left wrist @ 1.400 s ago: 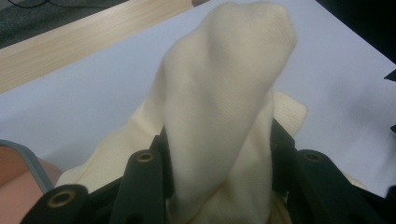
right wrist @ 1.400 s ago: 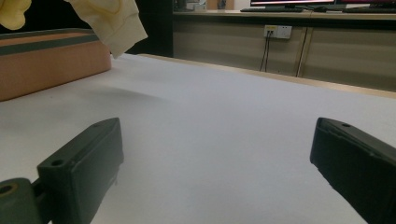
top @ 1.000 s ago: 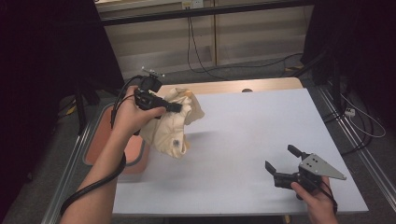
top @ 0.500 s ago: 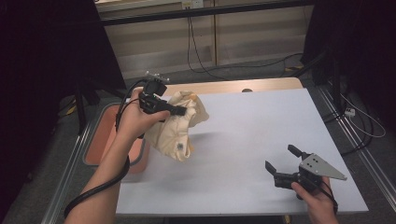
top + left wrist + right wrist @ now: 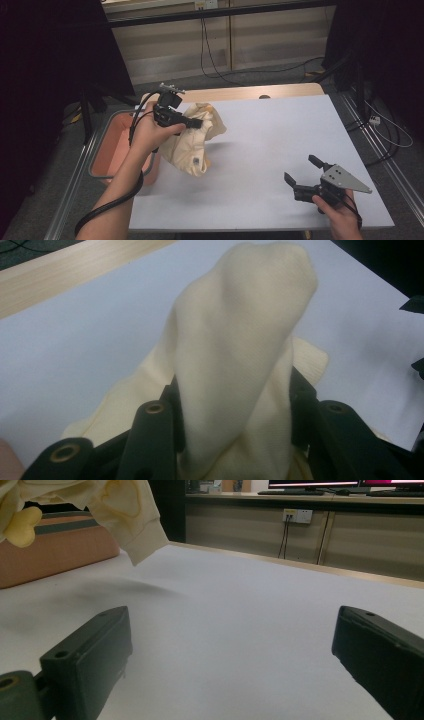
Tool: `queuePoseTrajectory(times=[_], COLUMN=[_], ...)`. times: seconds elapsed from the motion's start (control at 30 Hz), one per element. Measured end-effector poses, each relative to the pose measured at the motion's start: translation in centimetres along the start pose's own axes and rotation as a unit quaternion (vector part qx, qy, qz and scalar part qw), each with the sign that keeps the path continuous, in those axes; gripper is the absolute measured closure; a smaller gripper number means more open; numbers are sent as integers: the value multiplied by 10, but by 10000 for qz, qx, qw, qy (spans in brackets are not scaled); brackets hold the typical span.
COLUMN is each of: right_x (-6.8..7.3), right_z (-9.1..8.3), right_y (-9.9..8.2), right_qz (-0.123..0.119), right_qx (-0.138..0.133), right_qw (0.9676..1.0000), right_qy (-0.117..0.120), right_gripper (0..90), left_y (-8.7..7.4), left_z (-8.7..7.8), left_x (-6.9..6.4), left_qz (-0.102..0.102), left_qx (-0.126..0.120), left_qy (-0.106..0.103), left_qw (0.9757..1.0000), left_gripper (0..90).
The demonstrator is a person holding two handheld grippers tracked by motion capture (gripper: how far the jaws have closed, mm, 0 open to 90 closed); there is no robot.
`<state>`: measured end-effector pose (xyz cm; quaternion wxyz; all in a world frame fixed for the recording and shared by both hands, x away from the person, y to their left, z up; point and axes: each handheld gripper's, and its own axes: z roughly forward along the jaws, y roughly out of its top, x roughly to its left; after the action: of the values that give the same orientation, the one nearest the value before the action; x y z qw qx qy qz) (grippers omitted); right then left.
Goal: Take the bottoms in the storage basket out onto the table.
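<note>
No text, brand, number or sign can be read anywhere. The crumpled cream-yellow cloth garment (image 5: 192, 142), hanging above the left edge of the white desk (image 5: 270, 145), carries a small pale sewn-in tag on its lower fold, but whatever is printed on it is too small to make out.

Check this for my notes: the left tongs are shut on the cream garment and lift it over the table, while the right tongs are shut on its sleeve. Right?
Not quite. The right tongs stand open and hold nothing, low over the white table, as the right gripper view shows. The left tongs are indeed shut on the cream garment, lifted over the table.
</note>
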<state>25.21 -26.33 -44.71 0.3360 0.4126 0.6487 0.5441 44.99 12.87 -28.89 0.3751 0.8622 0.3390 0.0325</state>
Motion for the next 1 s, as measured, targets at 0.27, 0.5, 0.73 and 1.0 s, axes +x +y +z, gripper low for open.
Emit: queuePoseTrajectory(times=[0.27,0.5,0.73,1.0], right_x=[0,0,0,0], right_z=[0,0,-1,-1], right_y=[0,0,0,0], right_qz=[-3,-1,-5,-6], right_qx=[3,1,-1,0], right_qw=[10000,10000,10000,10000], right_qy=[-3,5,-6,1], right_gripper=[26,26,27,26], left_y=[-3,-7,-8,-13], left_z=[5,13,20,27], left_x=[0,-2,-5,-6], left_qz=[-3,15,40,34], left_qx=[5,-17,-29,-82], left_qy=[-4,-56,-96,-116], left_qw=[10000,10000,9999,9999], left_gripper=[601,600,600,597])
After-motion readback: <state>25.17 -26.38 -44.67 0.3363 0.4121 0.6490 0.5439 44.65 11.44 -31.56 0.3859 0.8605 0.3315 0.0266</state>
